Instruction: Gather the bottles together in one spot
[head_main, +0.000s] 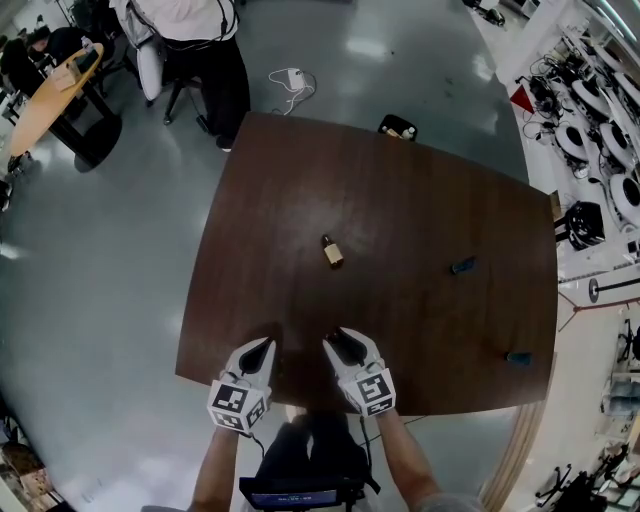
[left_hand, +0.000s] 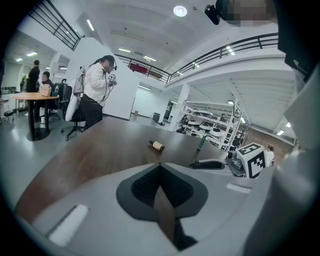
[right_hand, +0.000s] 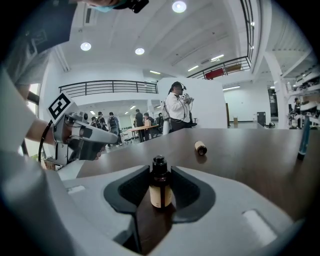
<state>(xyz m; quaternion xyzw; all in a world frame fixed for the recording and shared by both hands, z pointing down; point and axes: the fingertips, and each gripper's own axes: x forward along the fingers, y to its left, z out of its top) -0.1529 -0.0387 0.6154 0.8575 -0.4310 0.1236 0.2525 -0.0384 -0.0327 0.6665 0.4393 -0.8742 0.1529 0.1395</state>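
My right gripper (right_hand: 160, 187) is shut on a small amber bottle (right_hand: 160, 186) with a black cap, held upright just over the brown table (head_main: 400, 200) near its front edge; the same gripper (head_main: 346, 345) shows in the head view. My left gripper (head_main: 260, 350) hovers beside it to the left, and in its own view the left gripper (left_hand: 160, 166) is shut with nothing in it. A second amber bottle (head_main: 332, 252) lies on its side mid-table. Two dark teal bottles are to the right, one (head_main: 462, 265) farther back and one (head_main: 518, 357) near the right edge.
A person (head_main: 205, 50) stands by an office chair beyond the table's far left corner. A small black object (head_main: 398, 127) sits at the far edge. A round wooden table (head_main: 50, 95) stands far left. Equipment racks (head_main: 600, 130) line the right side.
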